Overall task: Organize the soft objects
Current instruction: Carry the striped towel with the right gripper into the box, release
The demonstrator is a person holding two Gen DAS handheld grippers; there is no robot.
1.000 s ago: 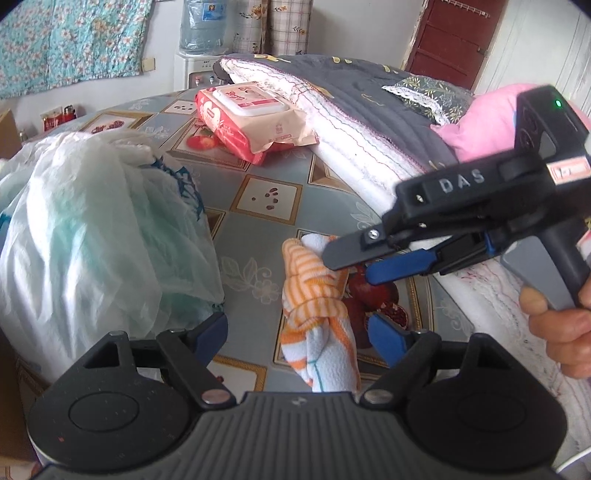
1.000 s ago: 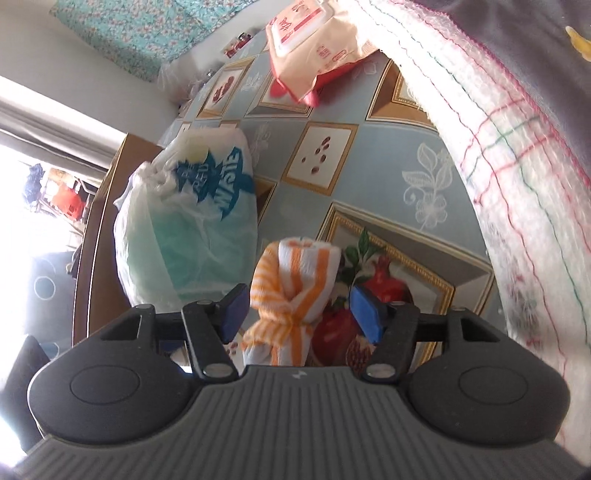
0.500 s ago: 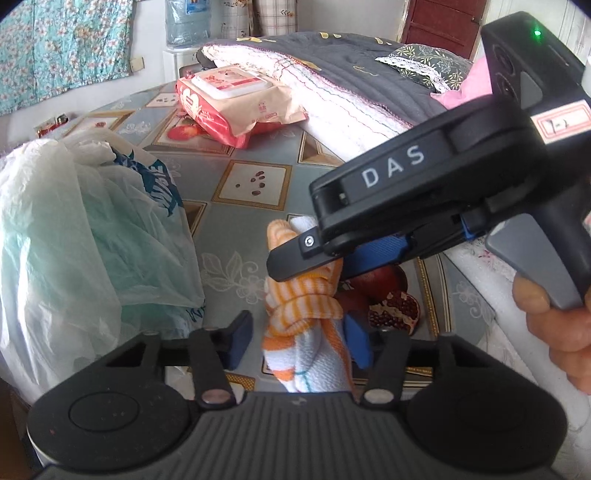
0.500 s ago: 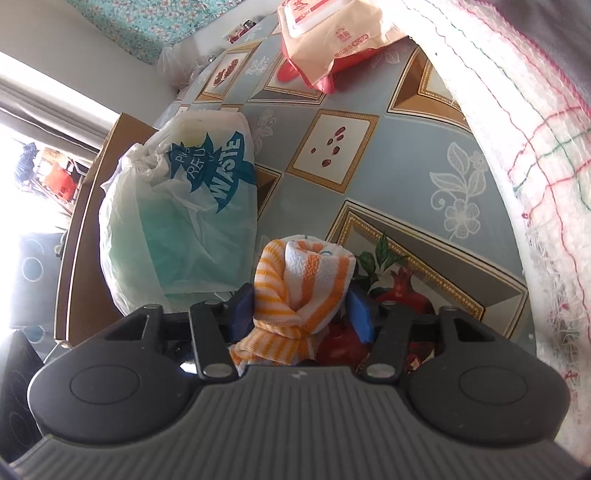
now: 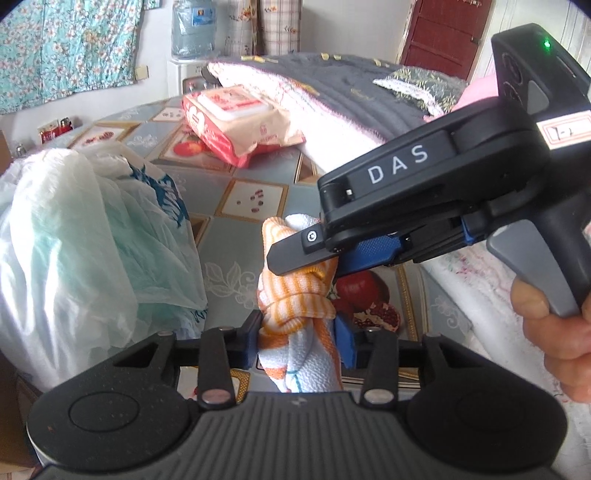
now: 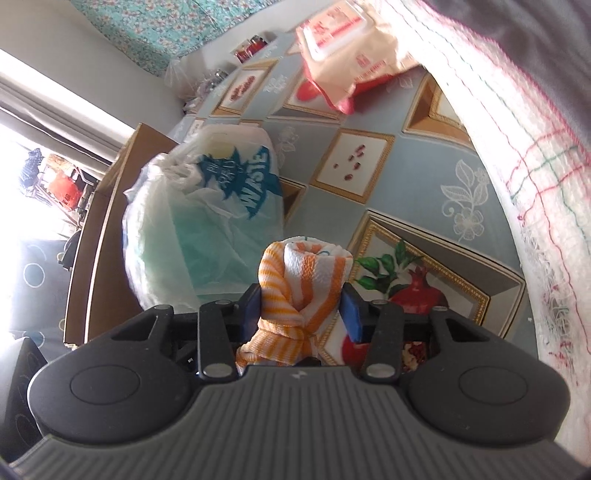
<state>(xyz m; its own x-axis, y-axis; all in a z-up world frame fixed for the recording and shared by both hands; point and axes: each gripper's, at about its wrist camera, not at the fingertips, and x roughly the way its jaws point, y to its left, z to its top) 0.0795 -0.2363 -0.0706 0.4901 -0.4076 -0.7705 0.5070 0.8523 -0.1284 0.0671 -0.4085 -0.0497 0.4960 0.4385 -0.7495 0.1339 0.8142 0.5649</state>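
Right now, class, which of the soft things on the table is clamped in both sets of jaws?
The knotted orange-and-white striped cloth, upright between both jaws; the plastic bag and wipes pack lie untouched.

We see 1 white plastic bag (image 6: 207, 221) with blue lettering left | 1 red-and-cream wipes pack (image 5: 236, 122) far on the patterned tablecloth (image 6: 413, 192) | 1 water jug (image 5: 192, 27) behind.
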